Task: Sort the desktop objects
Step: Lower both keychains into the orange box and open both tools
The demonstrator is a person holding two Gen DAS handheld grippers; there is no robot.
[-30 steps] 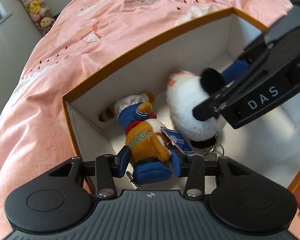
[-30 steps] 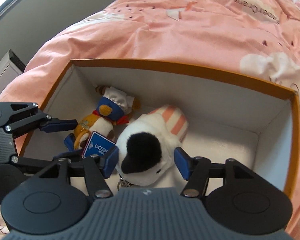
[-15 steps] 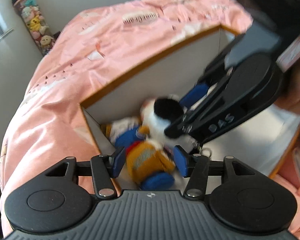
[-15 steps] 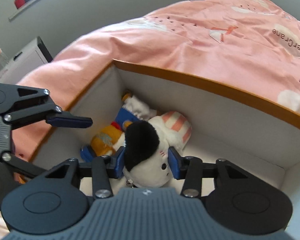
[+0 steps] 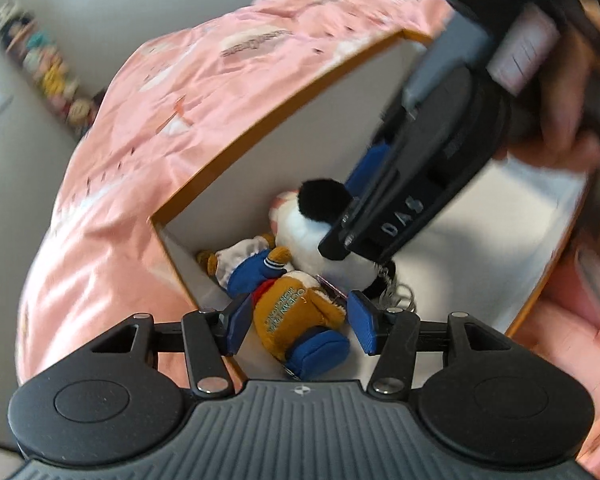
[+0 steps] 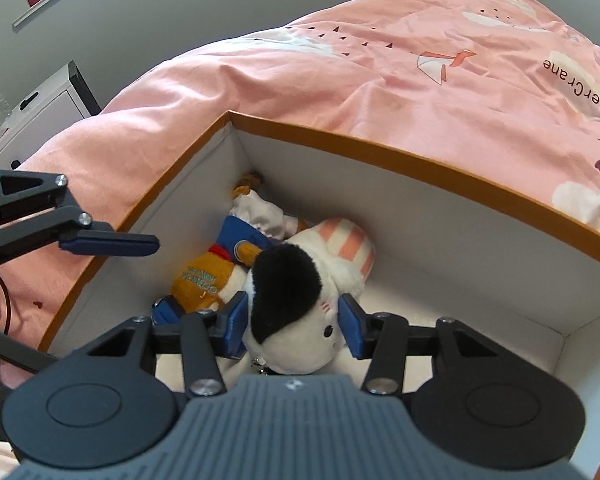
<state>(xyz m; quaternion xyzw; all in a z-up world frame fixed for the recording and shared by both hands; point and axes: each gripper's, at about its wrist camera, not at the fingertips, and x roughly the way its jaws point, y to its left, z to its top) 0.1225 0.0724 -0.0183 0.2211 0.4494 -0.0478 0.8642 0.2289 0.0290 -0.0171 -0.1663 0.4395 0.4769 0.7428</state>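
Broadly, a pink duvet [image 6: 380,80] is seen under an orange-rimmed white box [image 6: 440,168], in whose corner a brown plush [image 5: 296,312] and a white plush [image 6: 300,320] are laid touching. Left gripper [image 5: 302,322] jaws, just opened wider, are held apart around the brown plush without pressing. Right gripper [image 6: 294,326] pads are set against the white plush's sides after closing and slightly reopening.

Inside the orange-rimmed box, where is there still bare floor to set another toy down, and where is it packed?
Bare: the white floor of the box running from the white plush to its far right corner, along the back wall. Crowded: the left corner, where the brown plush and white plush lie touching, with both claws there.
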